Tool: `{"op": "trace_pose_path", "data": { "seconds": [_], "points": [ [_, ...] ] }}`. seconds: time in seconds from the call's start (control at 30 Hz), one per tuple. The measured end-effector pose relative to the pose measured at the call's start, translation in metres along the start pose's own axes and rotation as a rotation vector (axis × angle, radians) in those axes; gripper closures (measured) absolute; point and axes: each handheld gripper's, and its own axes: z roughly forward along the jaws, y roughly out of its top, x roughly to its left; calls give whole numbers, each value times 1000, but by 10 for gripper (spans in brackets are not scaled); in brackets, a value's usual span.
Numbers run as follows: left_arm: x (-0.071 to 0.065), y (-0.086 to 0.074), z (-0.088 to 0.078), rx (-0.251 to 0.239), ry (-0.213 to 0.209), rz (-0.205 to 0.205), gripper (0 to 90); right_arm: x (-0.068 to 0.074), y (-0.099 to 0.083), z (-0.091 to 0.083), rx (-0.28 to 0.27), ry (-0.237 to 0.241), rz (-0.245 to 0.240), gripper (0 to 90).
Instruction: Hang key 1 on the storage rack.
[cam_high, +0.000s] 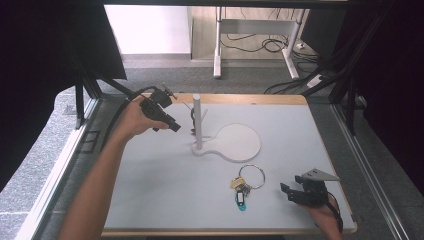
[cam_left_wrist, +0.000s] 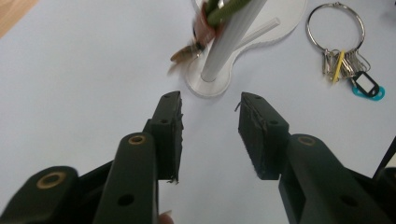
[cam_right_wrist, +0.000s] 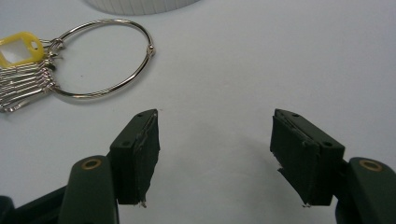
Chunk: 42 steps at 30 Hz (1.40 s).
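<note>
High view: left gripper (cam_high: 172, 126) released beside stand post (cam_high: 197, 120), small key bunch (cam_high: 192, 117) hanging on post peg; right gripper (cam_high: 286, 191) spread wide, empty, resting near bench front edge (cam_high: 225, 231).

Left gripper view: jaws parted with nothing between, aimed at stand base (cam_left_wrist: 210, 86). Risk on withdrawal: clipping the post, tipping the light stand, or shaking the hanging keys off the peg. Large key ring (cam_high: 251, 177) flat on bench, just left of right gripper; sliding likely if nudged sideways during pickup. Ample open surface at left and far right; back edge close behind left hand.
</note>
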Motion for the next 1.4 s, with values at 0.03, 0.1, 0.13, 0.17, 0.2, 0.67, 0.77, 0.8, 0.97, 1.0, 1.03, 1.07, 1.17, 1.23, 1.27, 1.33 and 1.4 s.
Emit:
{"op": "trace_pose_path", "data": {
  "seconds": [0.03,0.1,0.13,0.17,0.2,0.67,0.77,0.8,0.97,1.0,1.03,1.07,1.17,1.23,1.27,1.33,1.4],
  "points": [
    [-2,-7,-4,-28,0,-11,550,0,0,0,1,0,-1,328],
    [-6,-13,-3,-54,6,-22,518,0,0,0,1,0,-1,328],
    [-8,-17,-3,-60,7,-23,495,0,0,0,1,1,0,328],
    [-10,-20,-3,-68,7,-22,477,1,0,0,0,1,0,328],
    [-12,-25,-2,-84,-1,-26,465,1,0,0,0,1,0,328],
    [-51,-88,13,-170,5,-1,443,1,1,-2,-4,-3,2,329],
    [-55,-97,17,-165,14,-3,442,0,1,-2,-3,-1,-1,329],
    [-59,-106,21,-168,23,-7,442,1,1,-2,-3,-1,-1,329],
    [-69,-131,32,-202,14,-18,439,2,1,-1,0,3,1,329],
    [-71,-135,36,-199,21,-18,436,1,1,-1,-2,4,0,329],
    [-73,-139,39,-195,27,-17,436,1,2,-1,-5,3,1,329],
    [-74,-143,43,-194,28,-20,436,1,2,-1,-6,2,3,329],
    [-77,-152,51,-193,23,-33,436,2,3,-2,-8,2,1,329],
    [-77,-155,54,-200,18,-48,436,2,3,-2,-9,3,2,331],
    [-78,-160,58,-202,18,-56,436,1,4,-3,-13,6,1,332],
    [-78,-165,63,-202,14,-67,436,1,5,-4,-22,13,-3,335],
    [-77,-166,64,-184,12,-64,433,1,6,-5,-28,16,2,336]
  ]
}}
